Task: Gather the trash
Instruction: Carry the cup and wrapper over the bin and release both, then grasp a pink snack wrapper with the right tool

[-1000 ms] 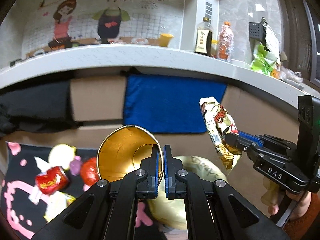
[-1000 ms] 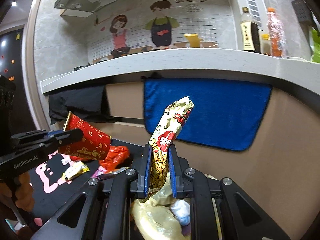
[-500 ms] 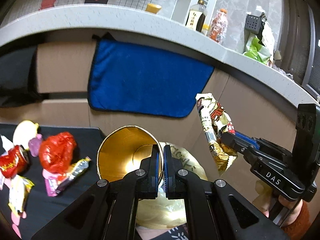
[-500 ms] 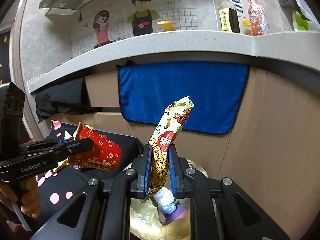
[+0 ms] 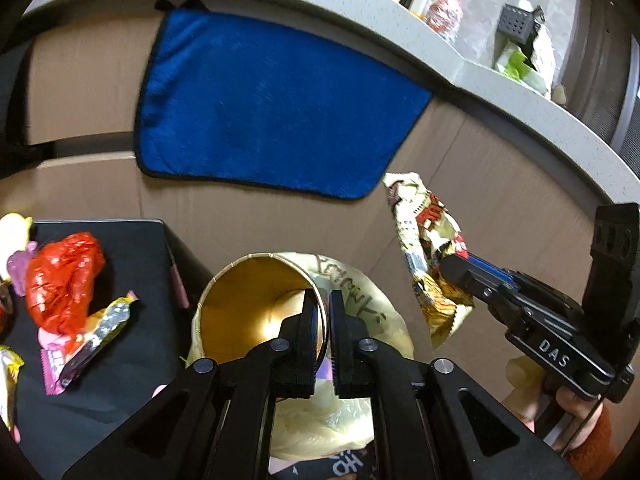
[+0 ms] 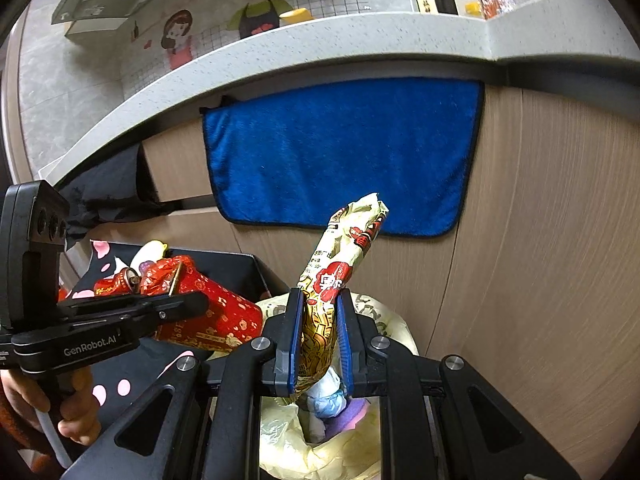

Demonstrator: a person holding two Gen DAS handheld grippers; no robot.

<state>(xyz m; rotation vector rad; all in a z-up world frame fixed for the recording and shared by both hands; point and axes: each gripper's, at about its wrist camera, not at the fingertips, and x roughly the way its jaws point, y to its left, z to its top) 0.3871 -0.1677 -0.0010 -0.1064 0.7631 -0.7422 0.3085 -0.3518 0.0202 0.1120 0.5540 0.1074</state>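
Both hand-held grippers lowered over bag (image 5: 360,300); cup (image 5: 256,304) releasing.

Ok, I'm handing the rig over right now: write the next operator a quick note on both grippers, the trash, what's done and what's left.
Left gripper: jaws opening, red paper cup rim between them, over the yellow trash bag.
Right gripper: shut on the snack wrapper, above the same bag.
Done: some trash is already inside the bag.
Left: let the cup drop, release the wrapper, then collect the red crumpled wrapper, the small packets and the other bits on the black table.
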